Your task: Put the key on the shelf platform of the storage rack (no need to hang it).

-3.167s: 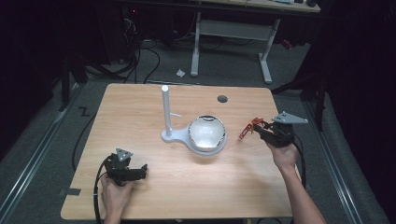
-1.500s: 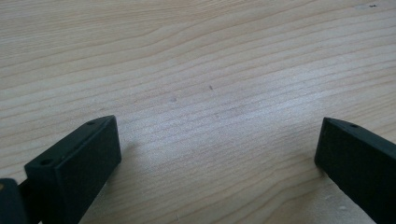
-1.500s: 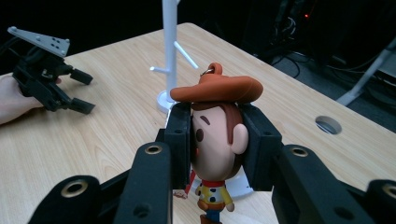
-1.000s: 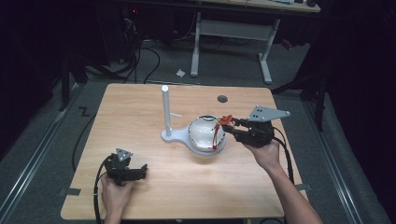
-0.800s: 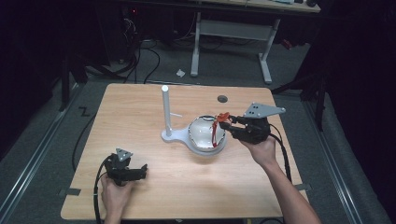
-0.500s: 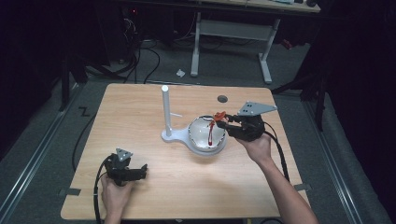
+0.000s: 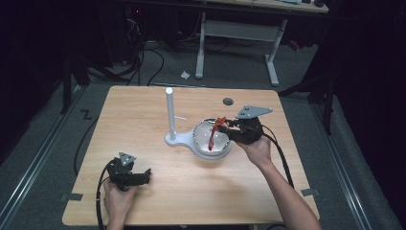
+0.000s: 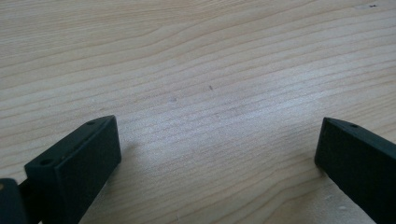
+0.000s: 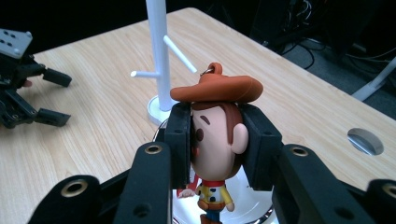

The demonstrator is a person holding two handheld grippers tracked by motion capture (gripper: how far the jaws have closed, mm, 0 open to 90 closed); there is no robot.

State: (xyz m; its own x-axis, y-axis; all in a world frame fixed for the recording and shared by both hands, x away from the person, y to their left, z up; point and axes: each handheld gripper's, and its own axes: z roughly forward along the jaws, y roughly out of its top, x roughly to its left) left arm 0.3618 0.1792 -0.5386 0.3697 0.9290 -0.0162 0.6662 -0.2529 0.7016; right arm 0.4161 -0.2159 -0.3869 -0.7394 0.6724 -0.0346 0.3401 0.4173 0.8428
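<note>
My right gripper [image 7: 225,127] is shut on a small cowboy figure [image 9: 215,135] with a brown hat, gripping it by the head. The cowboy figure [image 7: 213,132] hangs over a shiny bowl [image 7: 210,140] at the table's middle. Just left of the bowl stands a white peg stand [image 7: 170,116], whose pegs [image 9: 159,70] stick out sideways behind the figure. My left gripper [image 7: 143,176] rests open on the wood near the front left, held by a hand. Its two black fingertips [image 8: 79,158] stand wide apart over bare wood. The left gripper [image 9: 28,100] is also at the far left of the right gripper view.
The wooden table [image 7: 143,120] has a round cable hole [image 7: 228,101] at the back right. Cables trail from both grippers toward the front edge. Beyond the table are a desk frame [image 7: 234,43] and floor cables.
My right gripper has carried the cowboy figure leftward from the table's right side to above the bowl. The left gripper has stayed still.
</note>
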